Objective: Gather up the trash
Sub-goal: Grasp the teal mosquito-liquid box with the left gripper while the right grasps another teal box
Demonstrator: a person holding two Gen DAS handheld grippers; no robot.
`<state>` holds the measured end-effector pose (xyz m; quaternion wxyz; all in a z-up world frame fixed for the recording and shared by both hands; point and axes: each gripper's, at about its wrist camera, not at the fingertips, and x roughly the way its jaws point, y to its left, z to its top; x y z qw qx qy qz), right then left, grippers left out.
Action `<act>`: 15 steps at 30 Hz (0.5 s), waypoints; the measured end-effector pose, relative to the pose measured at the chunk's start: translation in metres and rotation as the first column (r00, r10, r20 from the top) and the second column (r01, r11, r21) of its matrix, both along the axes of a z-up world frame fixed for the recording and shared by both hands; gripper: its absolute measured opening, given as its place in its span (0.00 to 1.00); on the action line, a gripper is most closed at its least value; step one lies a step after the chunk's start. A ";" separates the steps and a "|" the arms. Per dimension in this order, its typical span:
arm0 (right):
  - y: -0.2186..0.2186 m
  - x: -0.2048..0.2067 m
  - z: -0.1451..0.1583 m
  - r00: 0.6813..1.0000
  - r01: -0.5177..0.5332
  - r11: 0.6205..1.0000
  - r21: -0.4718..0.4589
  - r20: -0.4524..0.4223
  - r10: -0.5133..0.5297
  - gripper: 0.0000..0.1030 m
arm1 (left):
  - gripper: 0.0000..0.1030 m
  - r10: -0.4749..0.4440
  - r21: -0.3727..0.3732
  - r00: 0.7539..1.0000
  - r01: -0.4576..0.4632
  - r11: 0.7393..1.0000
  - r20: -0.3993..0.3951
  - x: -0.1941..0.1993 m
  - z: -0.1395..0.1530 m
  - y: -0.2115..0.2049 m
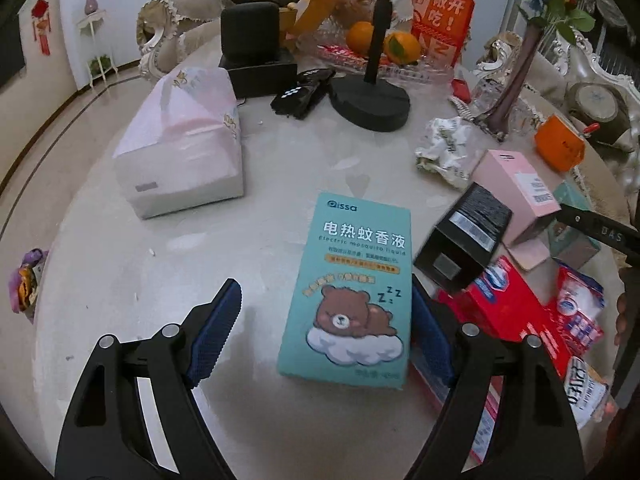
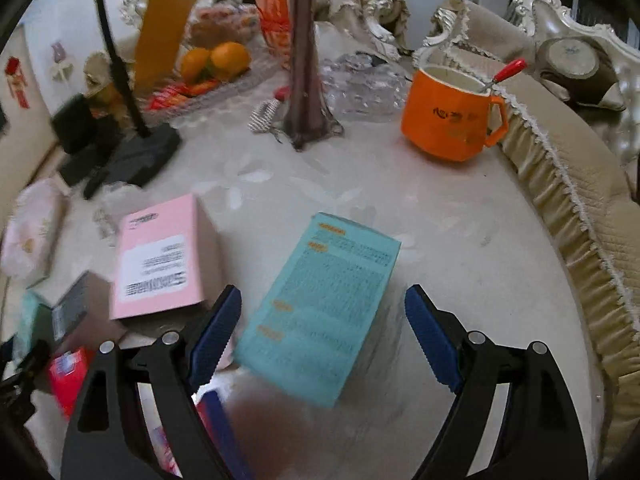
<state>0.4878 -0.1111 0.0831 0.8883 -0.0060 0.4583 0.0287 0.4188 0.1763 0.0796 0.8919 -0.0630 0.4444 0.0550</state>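
Observation:
A teal mosquito-liquid box with a sleeping bear (image 1: pixel 352 284) lies flat on the pale table, between the fingers of my open left gripper (image 1: pixel 324 332), nearer the right finger. To its right lie a black box (image 1: pixel 464 240), a pink box (image 1: pixel 520 188), red packaging (image 1: pixel 508 312) and a crumpled wrapper (image 1: pixel 444 148). In the right wrist view another teal box (image 2: pixel 320 312), printed side up, lies between the fingers of my open right gripper (image 2: pixel 324 332). The pink box (image 2: pixel 160 256) lies to its left. Neither gripper holds anything.
A tissue pack (image 1: pixel 180 144), a black stand base (image 1: pixel 372 100), a speaker (image 1: pixel 250 32) and a fruit tray with oranges (image 1: pixel 384 44) stand further back. An orange mug with a spoon (image 2: pixel 452 116) and a dark vase stem (image 2: pixel 308 60) stand beyond the right gripper. Sofa edge (image 2: pixel 576 208) runs at right.

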 end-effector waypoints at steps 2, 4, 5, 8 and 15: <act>-0.003 0.006 -0.006 0.999 -0.006 1.000 0.004 -0.033 0.006 0.77 | 0.77 0.000 0.018 1.000 0.001 1.000 -0.007 0.003 -0.001 0.004; -0.010 0.010 -0.012 0.998 -0.021 0.999 0.027 -0.057 0.023 0.77 | 0.77 0.011 0.035 1.000 -0.010 0.999 -0.020 0.007 -0.001 0.010; -0.013 0.012 -0.014 0.997 -0.024 0.999 0.031 -0.068 0.026 0.77 | 0.77 0.017 0.036 1.000 -0.016 0.999 -0.025 0.009 -0.002 0.012; -0.017 0.015 -0.018 0.995 -0.056 0.997 0.044 -0.082 0.059 0.76 | 0.77 0.033 0.032 0.999 -0.032 0.999 -0.030 0.015 -0.003 0.016; -0.021 0.001 -0.014 0.993 -0.102 0.995 -0.012 -0.055 0.101 0.44 | 0.72 0.083 0.065 0.996 -0.081 0.995 -0.041 0.010 -0.012 0.012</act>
